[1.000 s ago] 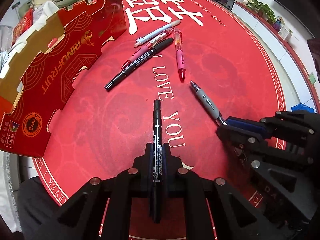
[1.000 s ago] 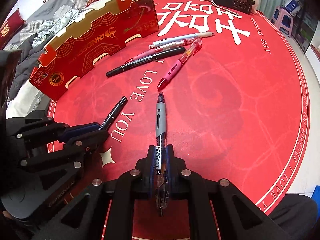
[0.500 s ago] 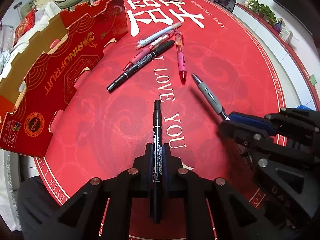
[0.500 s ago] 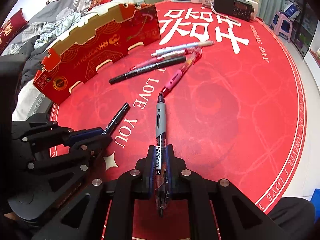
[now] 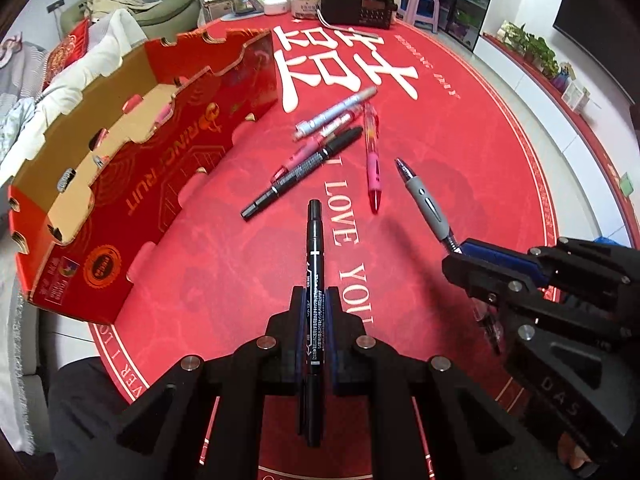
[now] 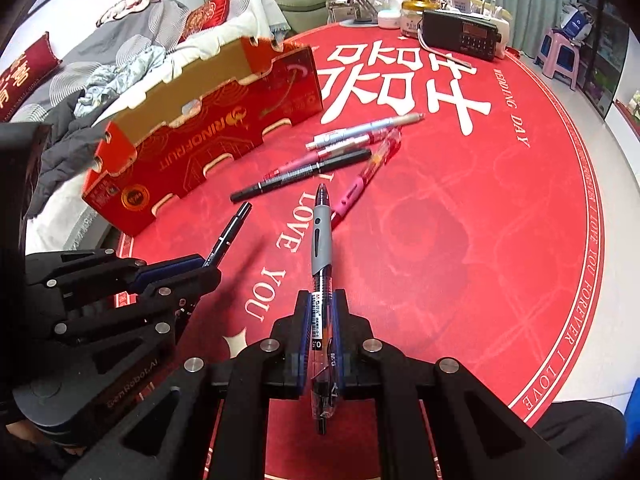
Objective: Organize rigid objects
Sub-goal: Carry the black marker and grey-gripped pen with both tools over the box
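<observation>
My left gripper [image 5: 315, 300] is shut on a black marker [image 5: 314, 256], held above the red table mat. My right gripper [image 6: 322, 304] is shut on a grey-grip gel pen [image 6: 322, 232], also held above the mat. Each gripper shows in the other's view: the right one [image 5: 472, 260] to the right, the left one [image 6: 200, 268] to the left. Several pens lie together on the mat: a black marker [image 5: 304, 172], a pink pen [image 5: 373, 160], a red pen [image 5: 316, 144] and a silver pen [image 5: 336, 114]. The open red cardboard box [image 5: 132, 172] stands at the left.
A black radio [image 5: 360, 10], jars and small containers stand at the table's far edge. A sofa with cushions and clothes lies beyond the box [image 6: 224, 128]. The red round mat [image 6: 460, 220] reaches the table edge at the right.
Both grippers have risen and moved forward with their pens still held. The box and the lying pens have not moved on the mat.
</observation>
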The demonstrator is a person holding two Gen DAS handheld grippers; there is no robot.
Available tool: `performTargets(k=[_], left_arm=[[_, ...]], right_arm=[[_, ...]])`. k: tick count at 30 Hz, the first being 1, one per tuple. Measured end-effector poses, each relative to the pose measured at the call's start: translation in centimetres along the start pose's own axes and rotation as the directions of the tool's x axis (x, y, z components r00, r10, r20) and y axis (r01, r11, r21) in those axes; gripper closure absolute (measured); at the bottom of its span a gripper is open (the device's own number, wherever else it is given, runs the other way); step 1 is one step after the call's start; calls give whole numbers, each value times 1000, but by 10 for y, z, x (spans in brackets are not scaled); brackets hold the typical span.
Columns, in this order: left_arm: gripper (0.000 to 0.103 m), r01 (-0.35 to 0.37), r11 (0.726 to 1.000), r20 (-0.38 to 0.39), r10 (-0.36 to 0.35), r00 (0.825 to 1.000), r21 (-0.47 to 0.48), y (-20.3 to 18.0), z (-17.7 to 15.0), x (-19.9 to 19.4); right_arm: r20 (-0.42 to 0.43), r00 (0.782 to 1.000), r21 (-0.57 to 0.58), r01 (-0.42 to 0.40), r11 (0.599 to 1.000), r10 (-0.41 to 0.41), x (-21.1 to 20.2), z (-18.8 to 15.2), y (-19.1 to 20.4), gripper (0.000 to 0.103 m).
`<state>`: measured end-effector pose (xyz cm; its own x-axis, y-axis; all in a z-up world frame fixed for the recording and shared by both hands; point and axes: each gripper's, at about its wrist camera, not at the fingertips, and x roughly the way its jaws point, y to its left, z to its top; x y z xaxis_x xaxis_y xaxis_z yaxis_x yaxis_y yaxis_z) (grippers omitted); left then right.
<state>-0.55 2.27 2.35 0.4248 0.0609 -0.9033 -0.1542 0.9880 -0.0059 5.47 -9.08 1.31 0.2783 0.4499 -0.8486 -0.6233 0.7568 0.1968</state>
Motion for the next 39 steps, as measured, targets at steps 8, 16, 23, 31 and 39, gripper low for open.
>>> performTargets(k=[8,16,23,31,39], left_arm=[[94,-28,999,31,29,999,-27,5,9,-12],[94,-43,998,57,46,997,-54,12,12,-21],[94,-51,995,91,59,994,-87,22,17,-34],[94,-51,992,113,64,991,-119,31,20,-43],[94,-51,984,134,74,988,-169,49,25,-53]], right_arm=[[35,999,-24,-20,1000,21,-10,14,11,92],[62,997,-42,-33,999,36,-16,24,21,92],[75,996,-48,-46,998,50,-21,31,26,92],[99,993,-70,-60,996,67,-26,44,38,92],[117,990,-102,-64,993,76,-28,58,54,92]])
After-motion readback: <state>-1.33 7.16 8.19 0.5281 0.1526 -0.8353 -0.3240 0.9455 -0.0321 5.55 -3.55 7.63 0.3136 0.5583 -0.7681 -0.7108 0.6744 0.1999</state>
